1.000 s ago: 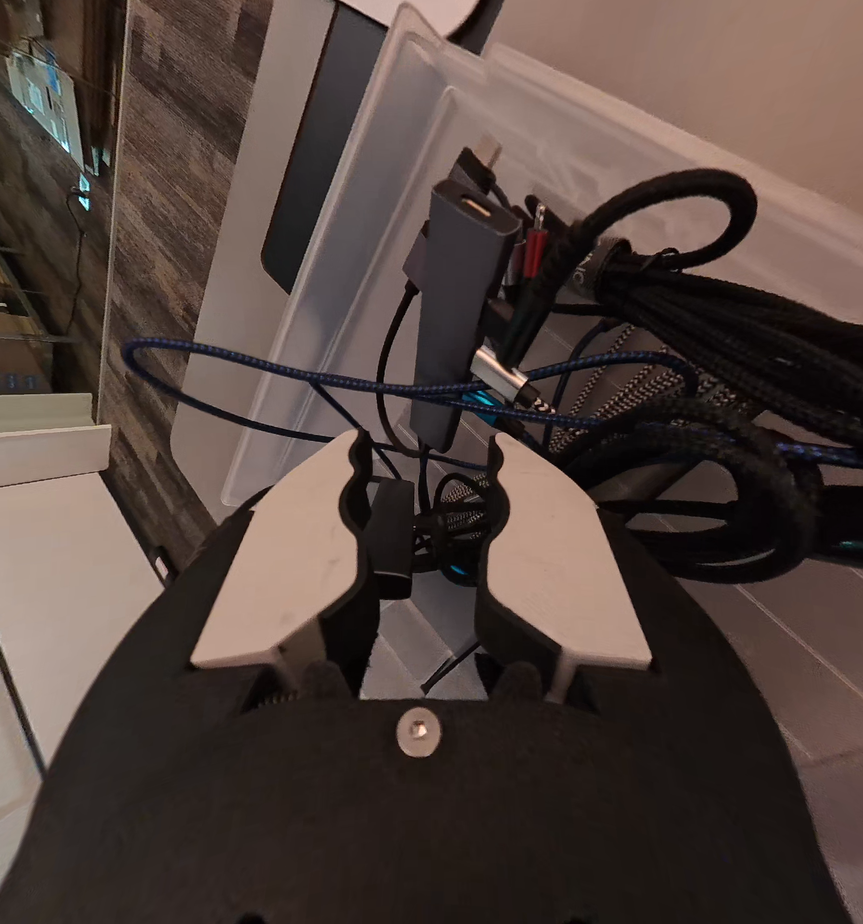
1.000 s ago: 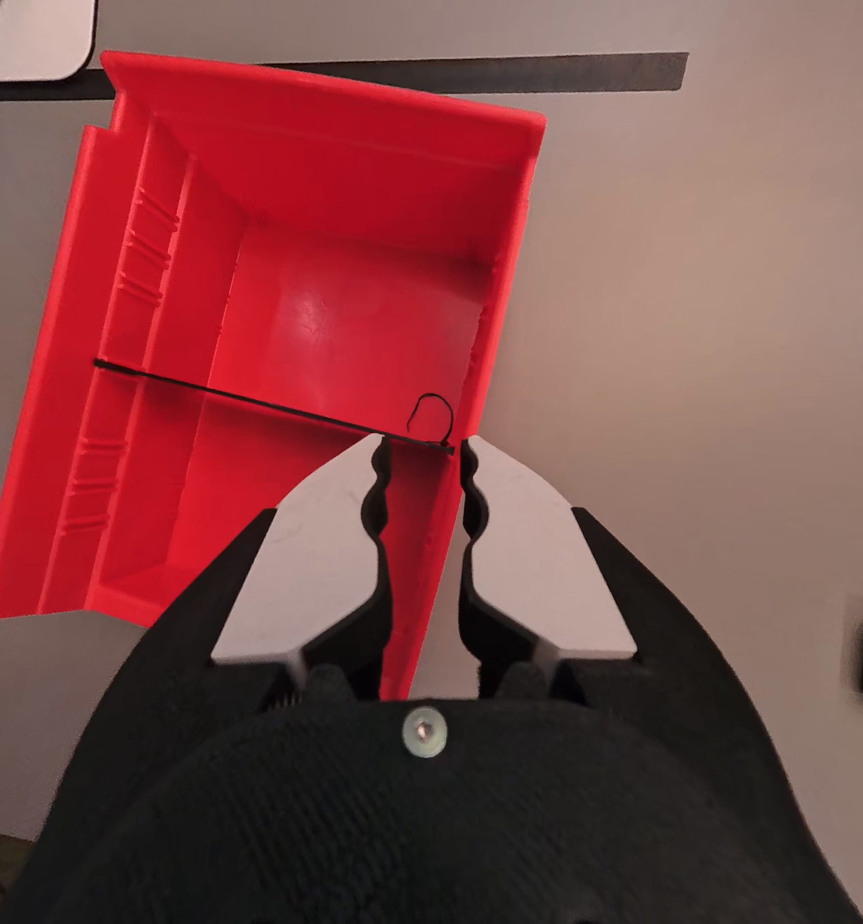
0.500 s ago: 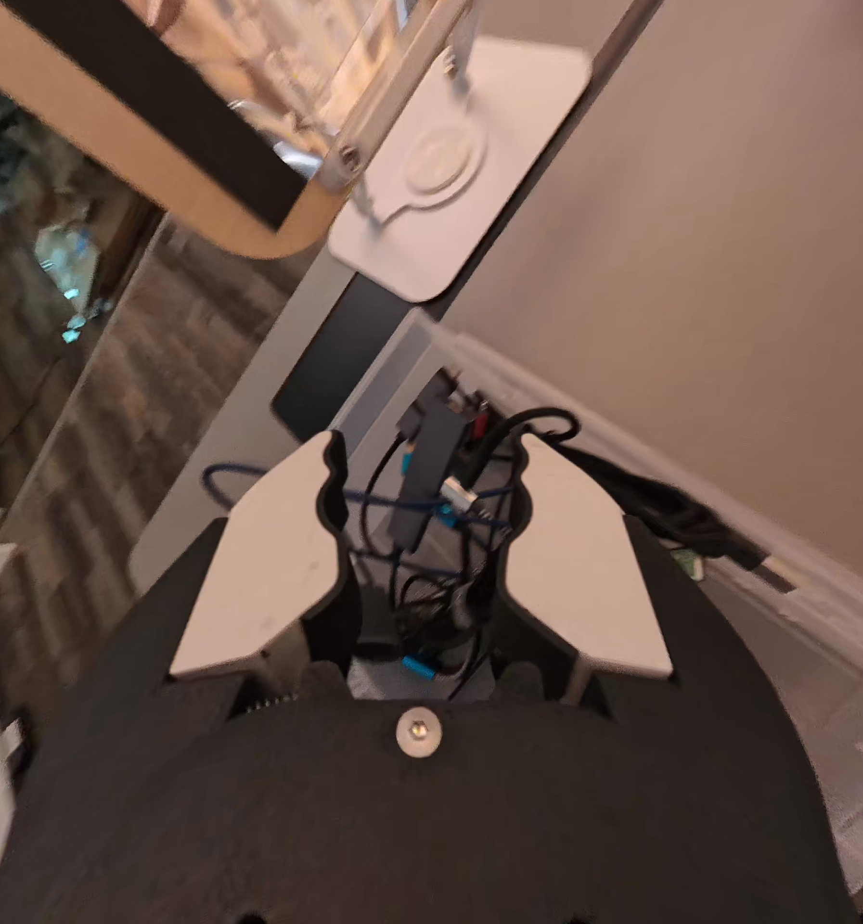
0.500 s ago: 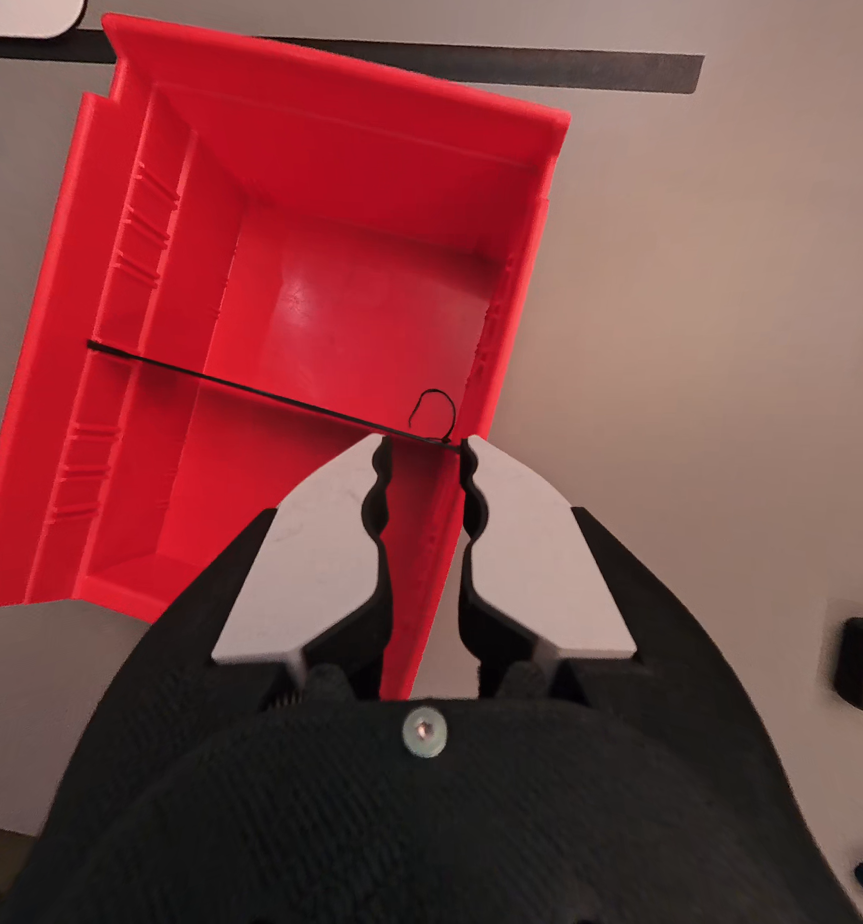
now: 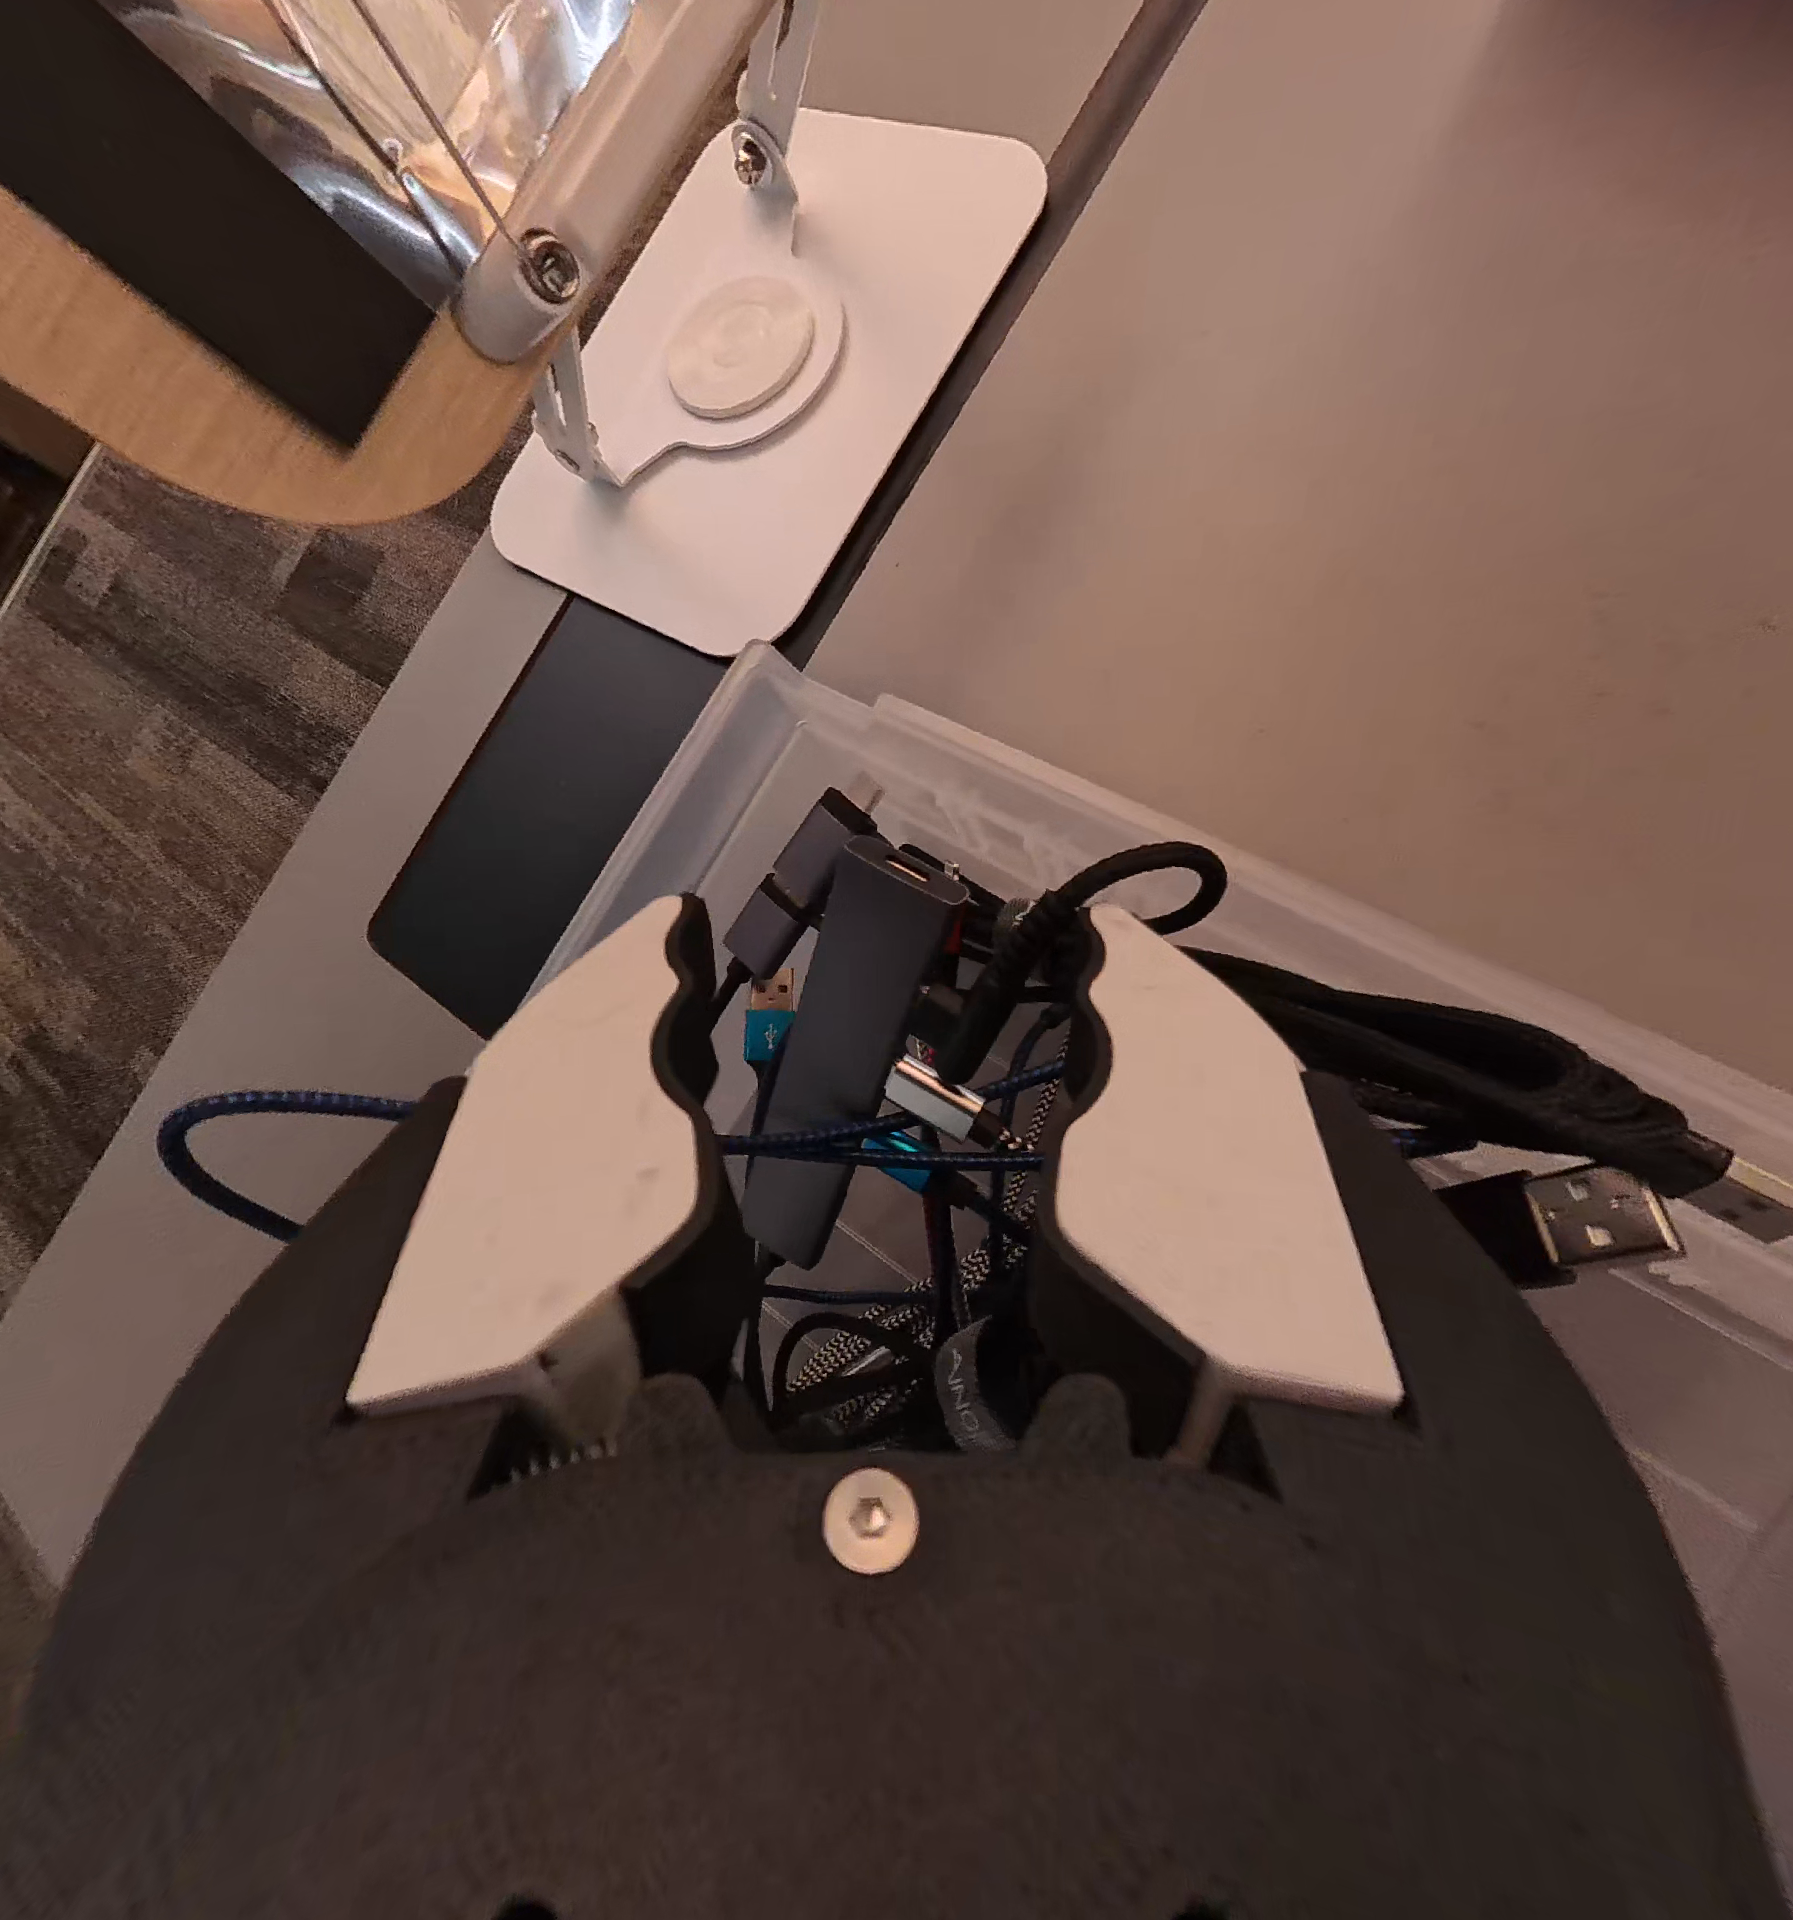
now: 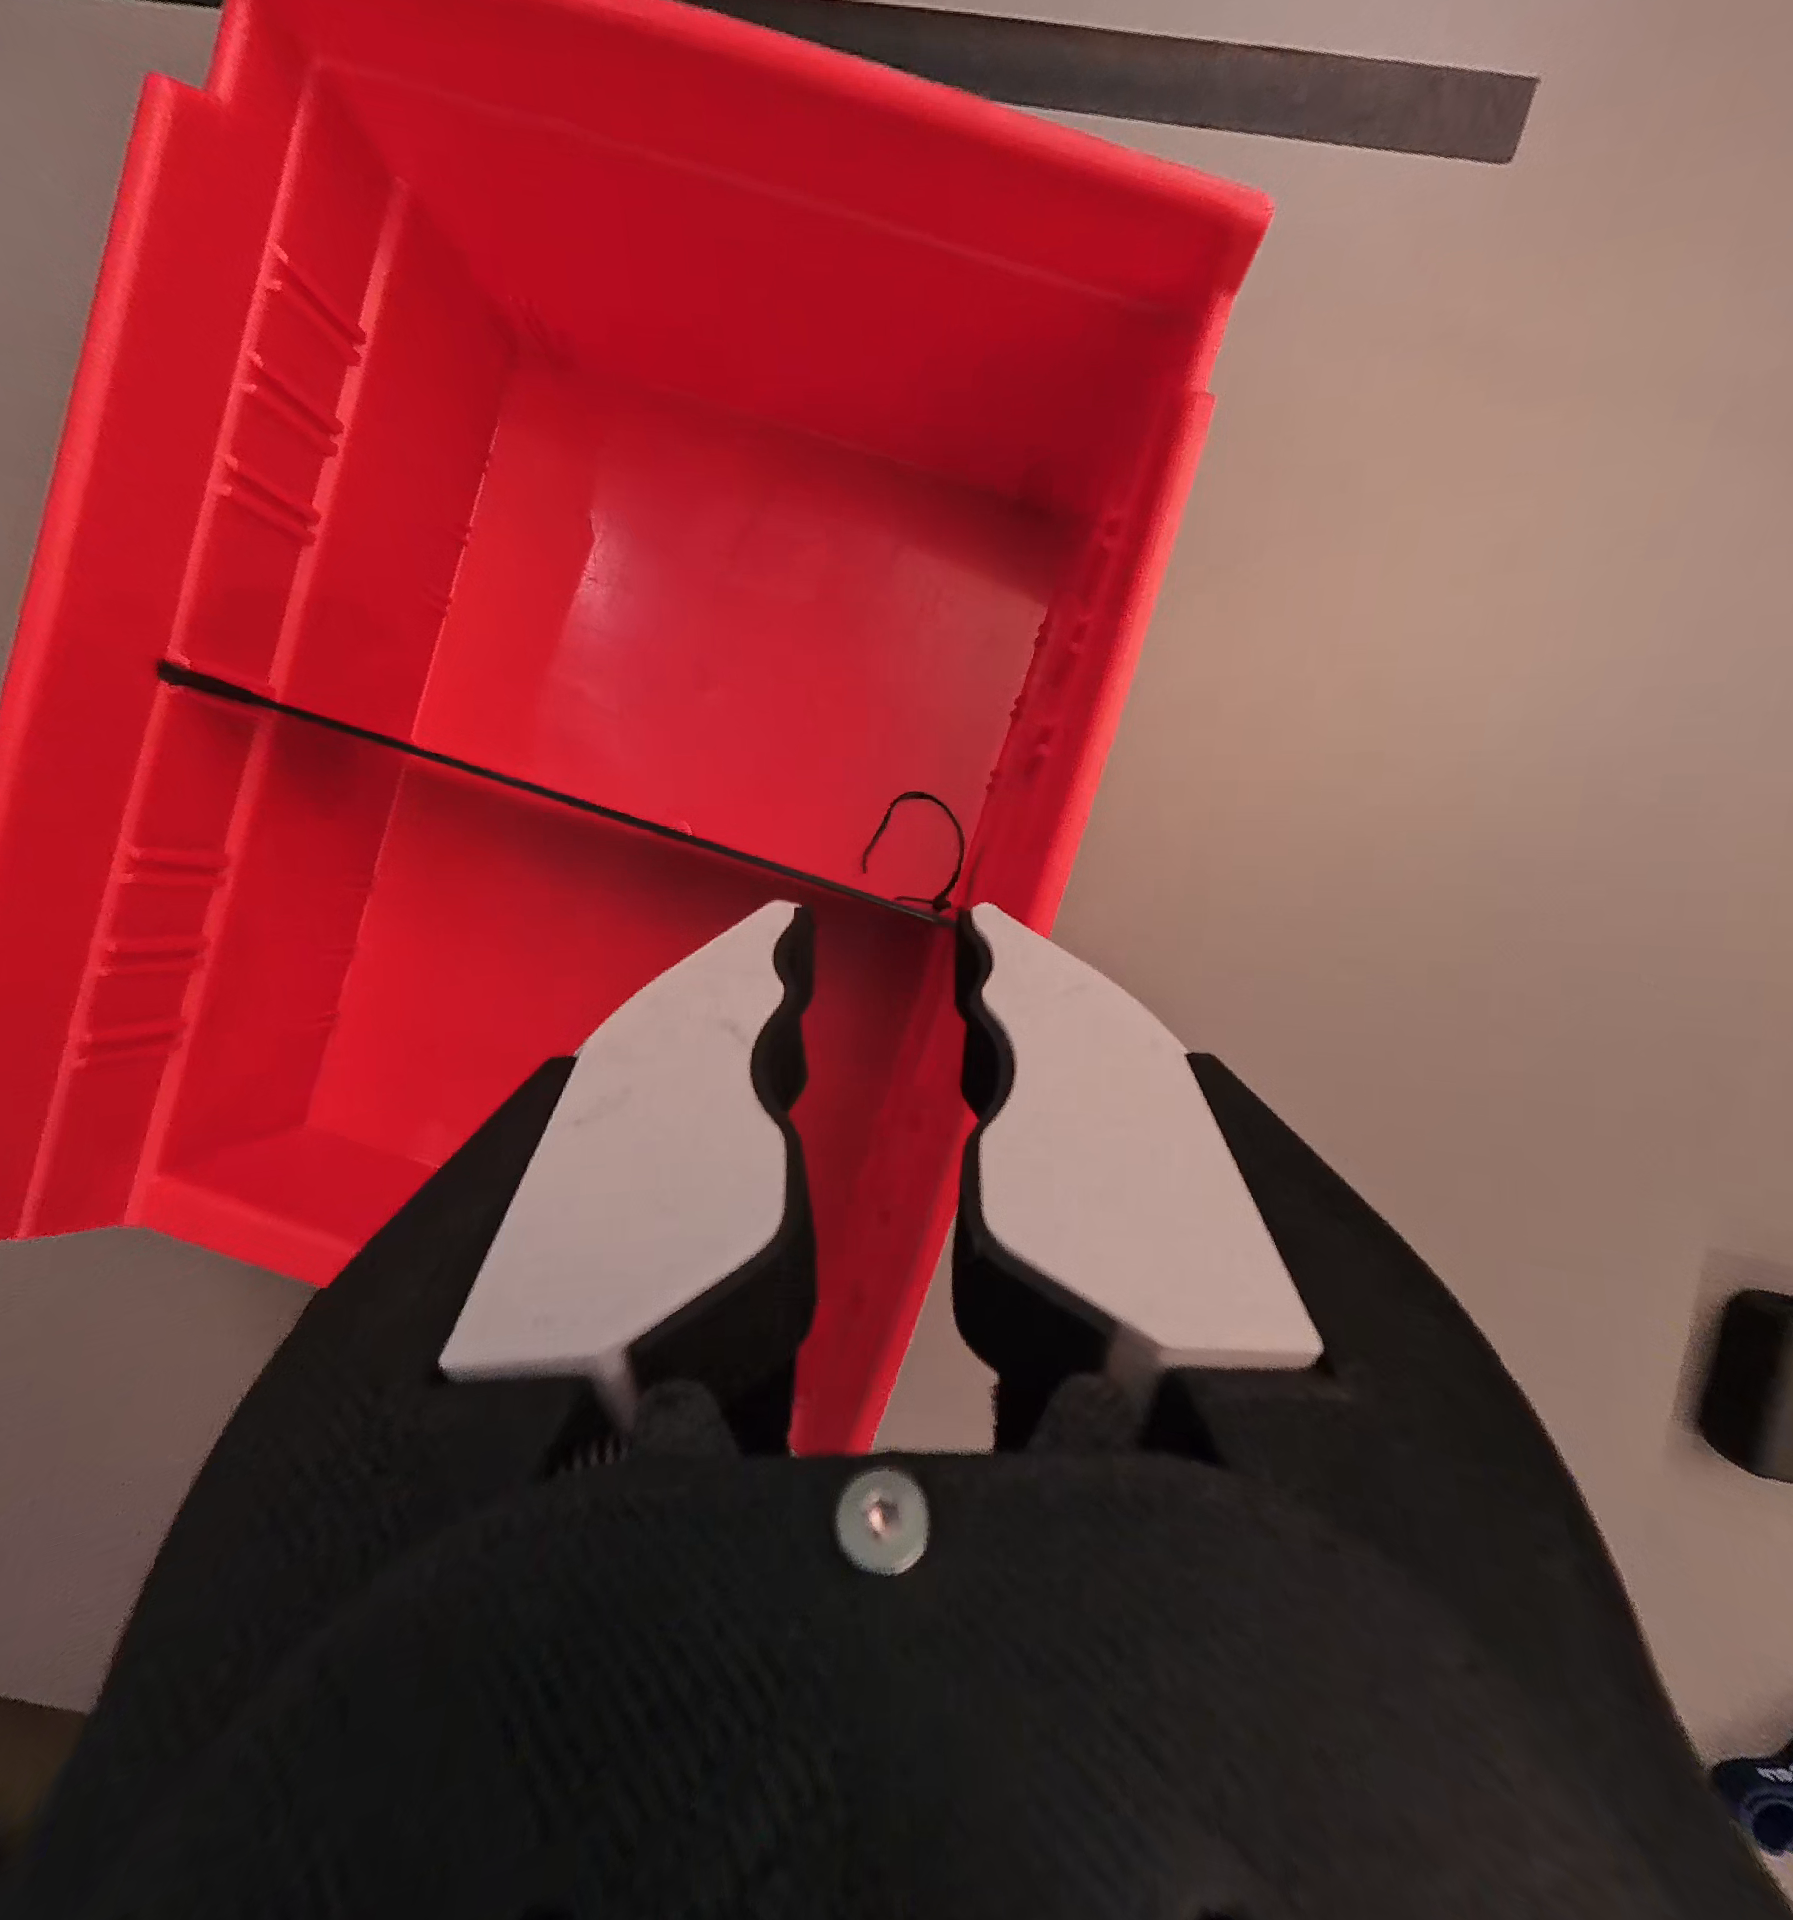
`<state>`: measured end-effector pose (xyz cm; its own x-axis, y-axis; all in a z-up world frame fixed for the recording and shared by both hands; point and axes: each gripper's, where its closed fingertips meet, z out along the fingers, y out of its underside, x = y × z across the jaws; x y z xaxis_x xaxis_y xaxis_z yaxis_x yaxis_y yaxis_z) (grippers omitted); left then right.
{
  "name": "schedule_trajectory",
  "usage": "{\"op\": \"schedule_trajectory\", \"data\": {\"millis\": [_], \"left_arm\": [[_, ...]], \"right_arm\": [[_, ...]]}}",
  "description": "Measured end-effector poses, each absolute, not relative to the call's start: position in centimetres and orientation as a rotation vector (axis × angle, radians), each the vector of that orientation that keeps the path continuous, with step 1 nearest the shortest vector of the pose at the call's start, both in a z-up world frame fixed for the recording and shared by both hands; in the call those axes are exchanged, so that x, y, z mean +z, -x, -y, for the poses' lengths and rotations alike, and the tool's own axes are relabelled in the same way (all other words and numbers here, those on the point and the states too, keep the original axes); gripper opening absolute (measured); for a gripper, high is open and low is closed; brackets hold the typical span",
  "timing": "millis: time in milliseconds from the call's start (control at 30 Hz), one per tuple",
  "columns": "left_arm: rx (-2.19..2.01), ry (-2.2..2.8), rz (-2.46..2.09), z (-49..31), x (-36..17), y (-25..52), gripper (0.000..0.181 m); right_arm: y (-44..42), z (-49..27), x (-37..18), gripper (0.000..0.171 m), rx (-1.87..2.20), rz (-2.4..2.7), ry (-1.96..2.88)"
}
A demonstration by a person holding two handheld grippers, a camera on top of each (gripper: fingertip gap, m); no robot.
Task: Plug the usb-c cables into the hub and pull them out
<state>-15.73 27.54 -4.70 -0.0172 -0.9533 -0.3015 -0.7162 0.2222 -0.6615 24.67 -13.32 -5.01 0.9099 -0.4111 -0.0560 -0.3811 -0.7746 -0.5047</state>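
Note:
In the left wrist view, the grey hub (image 5: pixel 850 1049) stands tilted among tangled cables in a clear plastic bin (image 5: pixel 767 717). A silver plug (image 5: pixel 939 1101) sits at its side and a blue USB plug (image 5: pixel 767 1023) lies by it. My left gripper (image 5: pixel 892 925) is open and empty, with its fingers on either side of the hub and apart from it. In the right wrist view, my right gripper (image 6: pixel 881 920) is shut on the right wall of an empty red bin (image 6: pixel 726 343). A thin black wire (image 6: pixel 559 774) crosses that bin.
A thick black cable bundle (image 5: pixel 1443 1070) and a black USB plug (image 5: pixel 1557 1226) hang over the clear bin's right side. A blue braided cable (image 5: pixel 279 1112) loops out to the left. A white lamp base (image 5: pixel 767 364) stands behind. A black box (image 6: pixel 1785 1392) lies to the right of the red bin. Left tips to right tips: about 60 cm. The silver plug (image 5: pixel 939 1101) lies some 4 cm from my left tips, 60 cm from my right tips.
My left gripper drew back from the cable bin, opened wider and tilted up, then came nearer the hub again. My right gripper kept its hold on the red bin and shifted slightly.

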Motion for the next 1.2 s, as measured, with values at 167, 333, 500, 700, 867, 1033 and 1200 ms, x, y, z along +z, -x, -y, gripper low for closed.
{"op": "schedule_trajectory", "data": {"millis": [167, 333, 500, 700, 867, 1033, 1200], "left_arm": [[-0.315, 1.523, -1.916, -27.8, -6.5, 16.2, 0.042], [-0.096, 1.488, -1.966, -28.5, -7.2, 16.3, 0.036], [0.066, 1.487, -1.947, -28.6, -5.5, 17.5, 0.035], [0.210, 1.477, -1.818, -28.4, -1.4, 19.2, 0.035], [0.201, 1.447, -1.627, -27.2, 3.9, 19.9, 0.035], [0.135, 1.333, -1.450, -25.4, 8.9, 19.4, 0.034], [0.018, 1.279, -1.318, -24.0, 11.9, 18.1, 0.033]], "right_arm": [[-24.3, 13.0, -5.4, 0.027, -0.087, -0.536, 2.581], [-24.0, 12.6, -5.6, 0.027, -0.092, -0.502, 2.607], [-23.6, 12.3, -5.3, 0.026, -0.117, -0.475, 2.607], [-22.2, 10.7, -2.8, 0.025, -0.184, -0.382, 2.551], [-20.3, 8.9, -1.1, 0.025, -0.243, -0.260, 2.526], [-18.3, 6.5, -0.2, 0.025, -0.270, -0.133, 2.500], [-16.8, 4.8, -0.3, 0.025, -0.311, -0.050, 2.512]]}}
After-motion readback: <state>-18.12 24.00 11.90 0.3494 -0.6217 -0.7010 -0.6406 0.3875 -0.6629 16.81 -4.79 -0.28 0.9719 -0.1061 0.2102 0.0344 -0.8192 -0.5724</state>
